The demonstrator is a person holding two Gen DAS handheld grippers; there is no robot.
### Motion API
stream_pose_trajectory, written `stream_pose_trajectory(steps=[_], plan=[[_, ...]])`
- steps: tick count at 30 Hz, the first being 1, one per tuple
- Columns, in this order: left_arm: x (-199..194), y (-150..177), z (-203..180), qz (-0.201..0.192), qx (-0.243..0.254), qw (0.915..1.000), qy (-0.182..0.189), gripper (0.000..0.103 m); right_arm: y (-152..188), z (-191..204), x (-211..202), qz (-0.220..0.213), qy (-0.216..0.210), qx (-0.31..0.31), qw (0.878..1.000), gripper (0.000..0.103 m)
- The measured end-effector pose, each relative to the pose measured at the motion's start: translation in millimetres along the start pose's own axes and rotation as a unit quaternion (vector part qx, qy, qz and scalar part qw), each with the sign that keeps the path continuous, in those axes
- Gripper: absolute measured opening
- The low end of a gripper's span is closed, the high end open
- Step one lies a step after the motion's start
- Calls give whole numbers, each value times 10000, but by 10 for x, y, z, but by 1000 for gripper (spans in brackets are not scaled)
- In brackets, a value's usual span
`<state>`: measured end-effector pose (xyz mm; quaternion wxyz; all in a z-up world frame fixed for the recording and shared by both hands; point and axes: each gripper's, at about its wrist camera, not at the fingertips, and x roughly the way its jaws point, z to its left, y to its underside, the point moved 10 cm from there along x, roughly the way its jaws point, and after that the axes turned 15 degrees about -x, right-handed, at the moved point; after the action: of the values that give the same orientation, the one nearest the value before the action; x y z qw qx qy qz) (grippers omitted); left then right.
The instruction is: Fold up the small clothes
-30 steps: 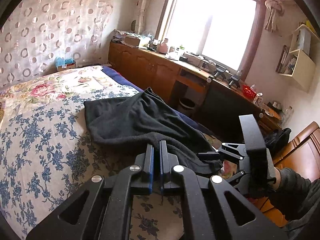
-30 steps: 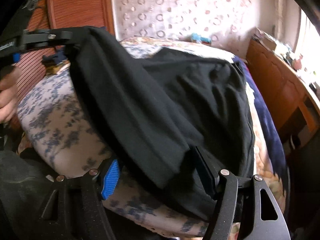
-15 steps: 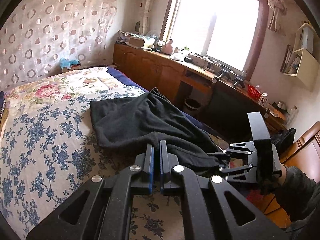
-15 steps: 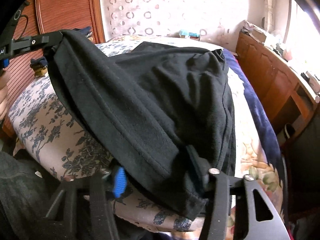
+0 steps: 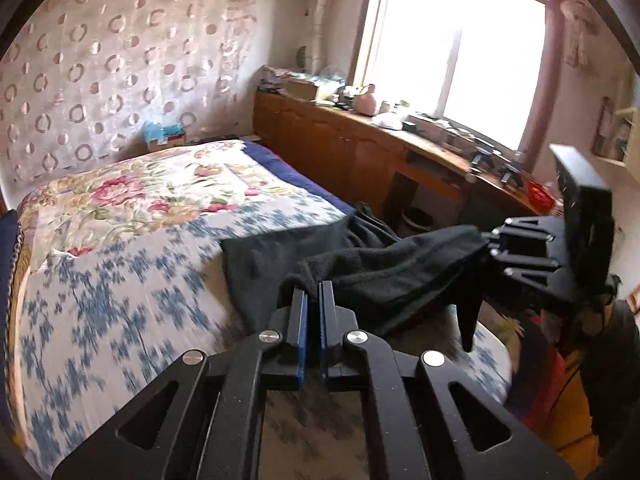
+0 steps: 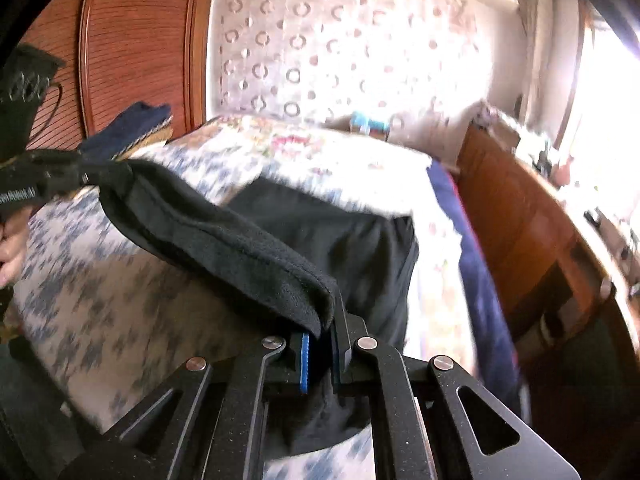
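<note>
Both grippers, left (image 5: 313, 300) and right (image 6: 320, 332), are pinching the soft, limp black garment (image 5: 384, 276) by its hem, which is sagging over the bed's (image 5: 120, 280) near edge

Bedspread (image 5: 100, 280) print smeared by motion blur in both views, pattern unreadable near lower edges. Black garment (image 5: 380, 276) hides left gripper (image 5: 313, 300) fingertips; cloth between pads not visible. Right gripper (image 6: 320, 340) tips buried under garment hem (image 6: 256, 256). Far end of garment drops behind bed edge, out of sight. Countertop clutter (image 5: 400, 116) under window too small, washed by glare. Window side in right wrist view blown out white. Lettering on left gripper body (image 6: 18, 196) blurred, cut by frame edge.
</note>
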<state>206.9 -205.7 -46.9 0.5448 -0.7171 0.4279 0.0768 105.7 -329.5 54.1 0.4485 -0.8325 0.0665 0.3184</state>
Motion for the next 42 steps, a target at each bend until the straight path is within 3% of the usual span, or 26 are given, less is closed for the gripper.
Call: stream_pose_trajectory(steps=[4, 11, 14, 16, 19, 24, 29, 37, 38, 40, 42], plan=[[325, -231, 202, 71, -77, 9997, -241, 5, -279, -185, 445, 134, -140, -114, 9997, 7], [854, -430, 494, 309, -247, 9974, -596, 5, -438, -420, 1139, 394, -519, 25, 9979, 7], [959, -434, 572, 411, -248, 9965, -692, 12, -438, -496, 1327, 549, -571, 74, 9968, 23], [975, -426, 595, 429, -203, 9963, -713, 31, -485, -575, 1387, 602, -575, 70, 9965, 37], [981, -403, 603, 474, -195, 9969, -601, 46, -593, -691, 1375, 528, -503, 153, 9972, 50], [1143, -245, 624, 759, 29, 9946, -707, 48, -673, -733, 1409, 523, -183, 171, 9983, 60], [1396, 41, 681, 1313, 122, 9879, -820, 48, -571, -608, 1609, 934, -320, -70, 9951, 62], [1369, 69, 697, 1279, -16, 9887, -778, 48, -741, -956, 1629, 833, -349, 492, 9947, 64], [1366, 71, 687, 1280, -4, 9886, -787, 48, -755, -1030, 1593, 787, -239, 635, 9946, 64], [1370, 72, 690, 1278, 5, 9887, -784, 48, -675, -1267, 1552, 862, 417, 595, 9936, 64], [1365, 62, 689, 1273, -20, 9887, -785, 48, -660, -1367, 1420, 757, 514, 766, 9929, 64]])
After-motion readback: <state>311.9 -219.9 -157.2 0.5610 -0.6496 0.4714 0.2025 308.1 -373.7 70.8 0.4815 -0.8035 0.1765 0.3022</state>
